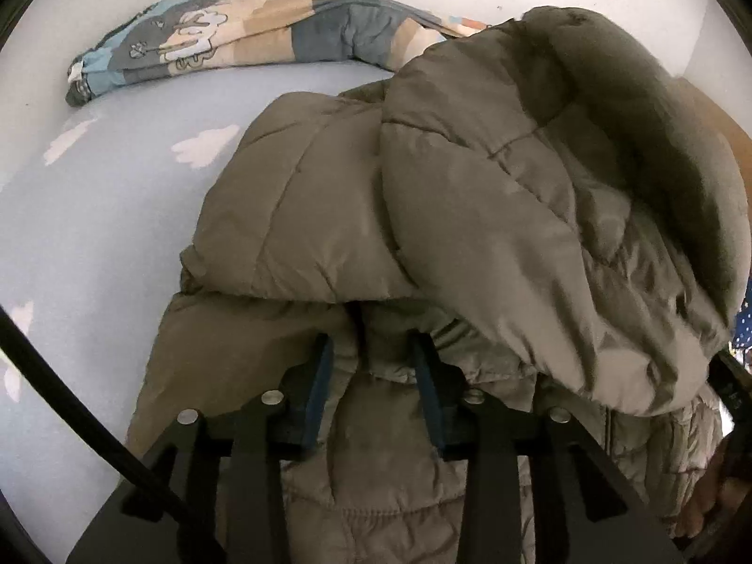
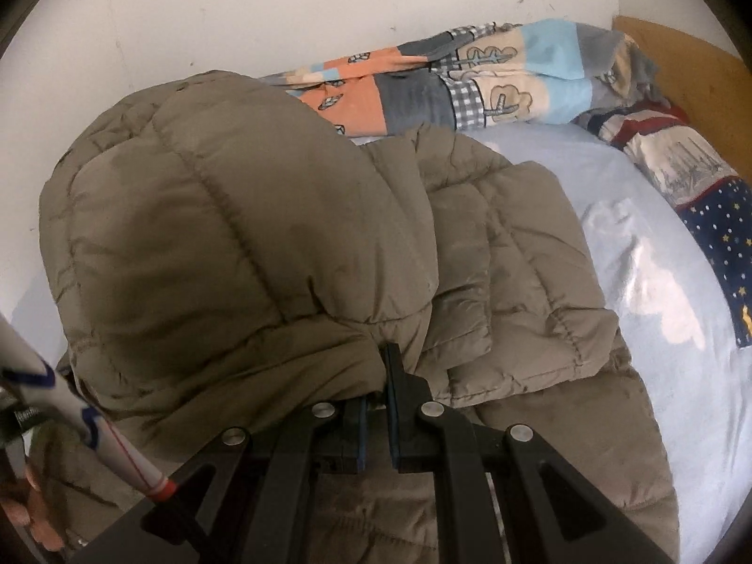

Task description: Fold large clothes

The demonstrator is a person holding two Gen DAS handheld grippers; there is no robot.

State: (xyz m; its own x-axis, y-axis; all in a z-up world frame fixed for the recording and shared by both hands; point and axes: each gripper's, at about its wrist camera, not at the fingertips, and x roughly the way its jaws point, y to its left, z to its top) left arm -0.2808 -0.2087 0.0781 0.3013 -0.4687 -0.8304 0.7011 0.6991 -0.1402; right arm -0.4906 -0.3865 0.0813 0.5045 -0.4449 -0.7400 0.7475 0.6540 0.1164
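Both jaws meet the padded jacket (image 1: 470,188): left parted around a fold, right clenched on its edge.

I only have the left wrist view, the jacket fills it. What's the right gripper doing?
Observer: The right gripper is shut on the jacket, pinching fabric near the base of the hood.
Operator: What lies on the bed past the jacket on that side?
Observer: A dark blue star-patterned cloth lies at the far right of the light blue sheet.
Operator: Anything behind it?
Observer: A wooden board stands at the bed's end, with a patchwork quilt bunched against the wall.
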